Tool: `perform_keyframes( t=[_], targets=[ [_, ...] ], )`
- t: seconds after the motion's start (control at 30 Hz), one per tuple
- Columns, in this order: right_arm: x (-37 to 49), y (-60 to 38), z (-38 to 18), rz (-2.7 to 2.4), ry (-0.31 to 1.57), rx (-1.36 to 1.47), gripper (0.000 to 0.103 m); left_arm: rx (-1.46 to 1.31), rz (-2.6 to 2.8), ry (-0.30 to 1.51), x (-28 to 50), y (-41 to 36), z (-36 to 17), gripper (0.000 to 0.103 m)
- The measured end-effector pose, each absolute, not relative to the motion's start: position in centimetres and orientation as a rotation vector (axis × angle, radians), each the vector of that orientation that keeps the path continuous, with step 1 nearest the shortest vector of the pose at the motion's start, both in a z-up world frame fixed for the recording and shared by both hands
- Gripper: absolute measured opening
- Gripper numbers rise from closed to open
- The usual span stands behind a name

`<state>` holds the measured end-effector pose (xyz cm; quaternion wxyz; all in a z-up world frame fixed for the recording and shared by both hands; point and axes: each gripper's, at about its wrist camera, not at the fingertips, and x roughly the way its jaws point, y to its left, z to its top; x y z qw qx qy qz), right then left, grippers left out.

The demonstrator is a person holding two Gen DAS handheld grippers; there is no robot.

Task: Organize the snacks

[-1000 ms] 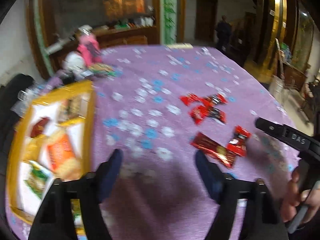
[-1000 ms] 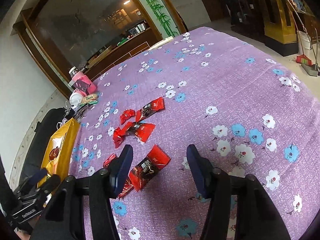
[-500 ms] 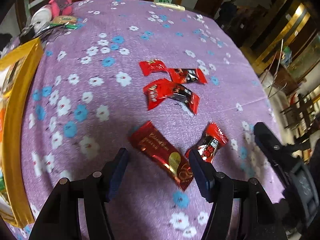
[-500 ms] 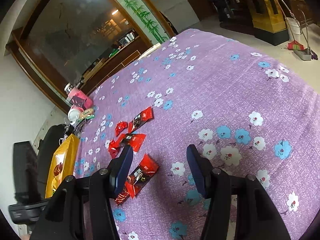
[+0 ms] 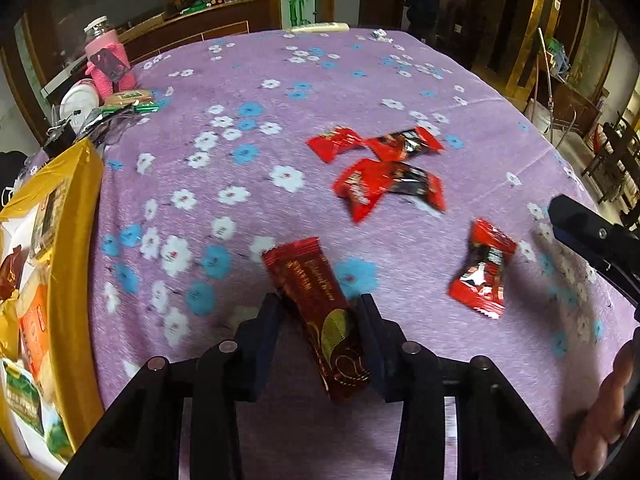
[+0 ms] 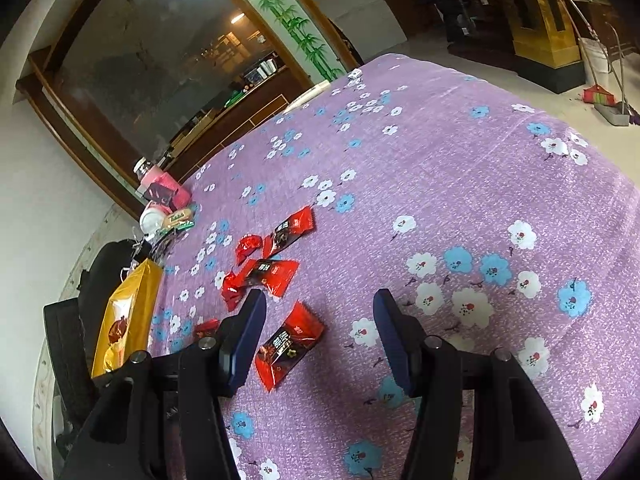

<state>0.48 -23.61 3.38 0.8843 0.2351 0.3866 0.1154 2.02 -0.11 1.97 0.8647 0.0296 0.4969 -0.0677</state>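
Left gripper (image 5: 318,314) closed on a dark red snack bar (image 5: 318,308), both fingers pressed against the wrapper's long sides, the bar angled away over the purple flowered tablecloth (image 5: 280,92). Whether lifted clear of the cloth or resting on it: cannot be told from this view.

Right of the bar, well apart: a single red candy packet (image 5: 482,274). Beyond the bar, farther up the cloth: a loose group of four red candy packets (image 5: 380,168), two pairs, some overlapping. Left of the bar, at the cloth's edge: a yellow tray (image 5: 76,264) already loaded with assorted wrapped snacks. Beyond the tray, at the far left corner: a pink bottle (image 5: 106,60) beside a white cup and a few green wrappers.

Right gripper (image 6: 318,334) spread wide and holding nothing, poised just above the cloth, with the single red candy packet (image 6: 290,346) lying flat beside its left finger (image 6: 244,340). In this view, the four-packet group (image 6: 266,256) just beyond that finger, the yellow tray (image 6: 124,320) far left of it, the pink bottle (image 6: 160,184) beyond the tray.

At the right edge of the left wrist view: part of the right gripper's black body (image 5: 592,240) and the person's hand (image 5: 604,412) on its handle.
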Motion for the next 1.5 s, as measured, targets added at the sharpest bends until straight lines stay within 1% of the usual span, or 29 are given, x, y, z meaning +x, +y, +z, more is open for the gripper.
perform_keyframes(
  t=[0.03, 0.1, 0.17, 0.2, 0.23, 0.33, 0.53, 0.63, 0.7, 0.8, 0.93, 0.97, 1.1, 1.23, 1.43, 1.47, 1.5],
  targets=[
    [0.5, -23.5, 3.4, 0.241, 0.807, 0.484, 0.055, 0.068, -0.134, 1.035, 2.2, 0.1, 1.9, 0.053],
    [0.6, -23.2, 3.3, 0.239, 0.815, 0.470, 0.055, 0.074, -0.121, 1.016, 2.5, 0.1, 1.8, 0.060],
    [0.6, -23.1, 3.1, 0.234, 0.820, 0.463, 0.055, 0.053, -0.124, 0.990, 2.8, 0.4, 1.6, 0.059],
    [0.6, -23.1, 3.1, 0.230, 0.822, 0.459, 0.055, 0.053, -0.118, 0.974, 2.8, 0.3, 1.5, 0.050],
    [0.7, -23.0, 3.1, 0.226, 0.824, 0.452, 0.055, 0.055, -0.113, 0.954, 2.8, 0.3, 1.5, 0.038],
    [0.7, -22.6, 3.0, 0.219, 0.831, 0.426, 0.055, 0.046, -0.114, 0.922, 2.7, 0.6, 1.4, 0.032],
    [0.8, -21.3, 2.4, 0.231, 0.894, 0.411, 0.055, -0.030, -0.138, 0.900, 2.9, 1.9, 1.8, 0.032],
    [0.5, -20.1, 2.3, 0.256, 0.935, 0.427, 0.055, -0.024, -0.114, 0.895, 2.9, 2.2, 1.9, 0.032],
    [0.4, -18.1, 2.3, 0.235, 0.972, 0.360, 0.055, -0.025, -0.100, 0.900, 2.9, 2.4, 1.9, 0.032],
    [0.8, -15.3, 2.3, 0.139, 0.992, 0.213, 0.049, -0.027, -0.083, 0.905, 2.9, 2.7, 1.8, 0.032],
    [2.2, -13.2, 2.1, 0.082, 1.007, 0.051, 0.033, -0.047, -0.074, 0.919, 3.0, 3.2, 1.6, 0.032],
    [2.8, -12.7, 2.1, 0.092, 1.010, 0.005, 0.031, -0.050, -0.072, 0.924, 3.1, 3.3, 1.5, 0.032],
    [5.6, -12.2, 2.0, 0.158, 0.964, -0.185, 0.030, -0.048, -0.067, 0.924, 3.1, 3.2, 1.4, 0.033],
    [6.3, -14.2, 1.8, 0.217, 0.924, -0.097, 0.031, -0.048, -0.064, 0.920, 3.1, 3.2, 1.3, 0.033],
    [5.7, -13.7, 1.7, 0.206, 0.897, -0.108, 0.032, -0.032, -0.060, 0.919, 3.1, 3.0, 1.3, 0.033],
    [6.0, -13.5, 1.6, 0.203, 0.898, -0.106, 0.034, -0.038, -0.063, 0.919, 3.1, 3.1, 1.3, 0.033],
    [6.1, -13.5, 1.6, 0.193, 0.899, -0.109, 0.039, -0.048, -0.067, 0.920, 3.2, 3.3, 1.3, 0.033]
  ],
)
